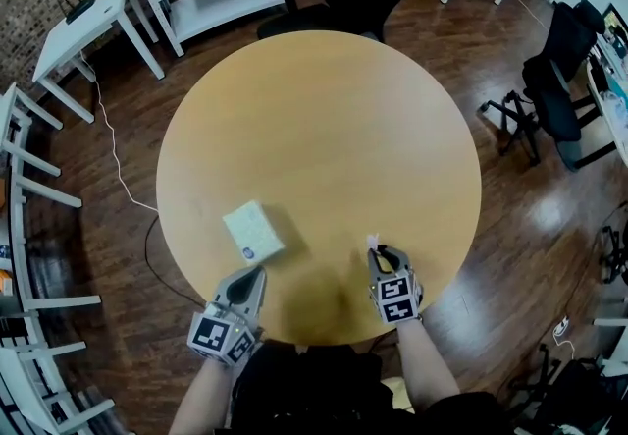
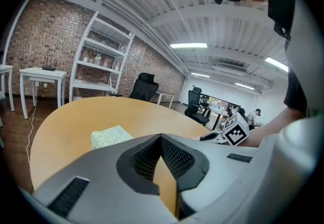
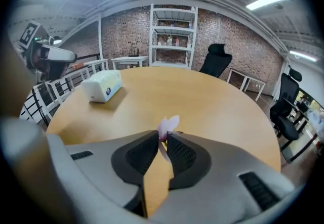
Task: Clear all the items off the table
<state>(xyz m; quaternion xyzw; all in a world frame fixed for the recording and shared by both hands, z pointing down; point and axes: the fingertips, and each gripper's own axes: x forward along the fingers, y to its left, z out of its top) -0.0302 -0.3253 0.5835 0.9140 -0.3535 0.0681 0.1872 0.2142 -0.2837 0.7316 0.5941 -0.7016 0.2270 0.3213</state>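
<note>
Tissue pack (image 1: 253,232) lies untouched on the worktop (image 1: 324,129) just ahead of our left gripper (image 1: 250,276), whose jaws are pressed together on nothing, while the jaws of our right gripper (image 1: 380,253) pinch a small pale pink scrap (image 3: 168,126) near the front edge, so we judge neither item cleared yet.

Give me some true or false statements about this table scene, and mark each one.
The right gripper pinches a small pale pink scrap. True.
The tissue pack lies nearer the right gripper than the left gripper. False: it lies just ahead of the left gripper.
The left gripper holds the tissue pack. False: its jaws are together with nothing between them.
The table is round. True.
</note>
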